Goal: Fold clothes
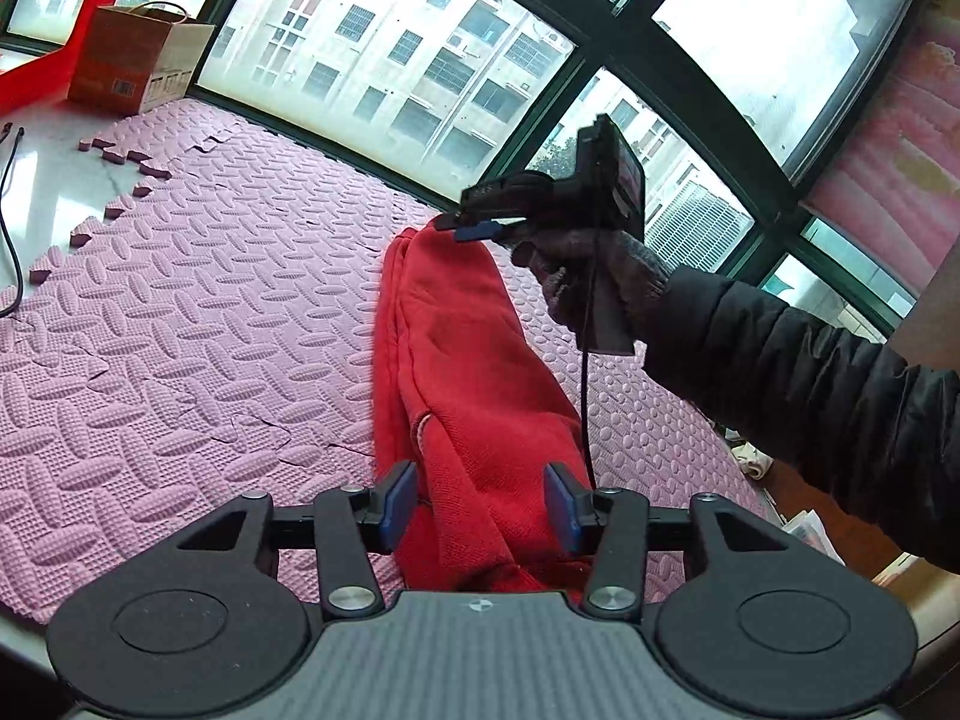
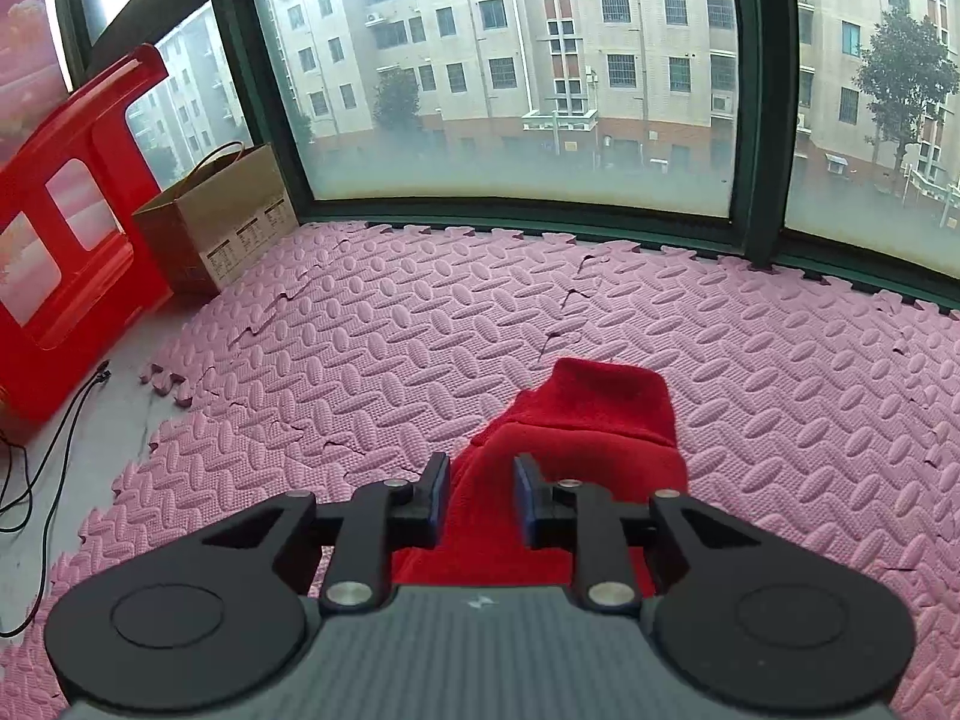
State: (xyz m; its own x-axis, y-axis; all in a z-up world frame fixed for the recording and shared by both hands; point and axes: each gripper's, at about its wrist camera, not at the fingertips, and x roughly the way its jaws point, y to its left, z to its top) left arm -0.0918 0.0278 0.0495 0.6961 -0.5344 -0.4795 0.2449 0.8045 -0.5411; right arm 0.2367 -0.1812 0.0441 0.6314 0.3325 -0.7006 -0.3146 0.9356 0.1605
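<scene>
- the red garment (image 1: 462,396) lies in a long narrow strip on the pink foam mat (image 1: 180,312), running from right under the left gripper (image 1: 480,507) toward the window (image 1: 420,60).
- left gripper fingers (image 1: 399,501) are parted a fair way, with cloth lying between them but not pinched, so nothing is held there.
- right gripper (image 2: 480,495) sits over the far end, near the ribbed cuff or hem (image 2: 606,396); its fingers (image 2: 441,492) are only narrowly apart and the fabric under them looks loose, not clamped.
- in the left view the right gripper's tip (image 1: 474,225) is just at the top edge of the cloth, the person's gloved hand (image 1: 594,276) behind it.
- what could go wrong, imo: the strip is bunched and layered, so a grab could catch just the top layer and pull the fold apart.
- the mat tiles have lifted seams (image 2: 564,324); dragging cloth across could snag it.
- the dangling cable (image 1: 585,396) hangs right over the garment and might get tucked into a fold.
</scene>
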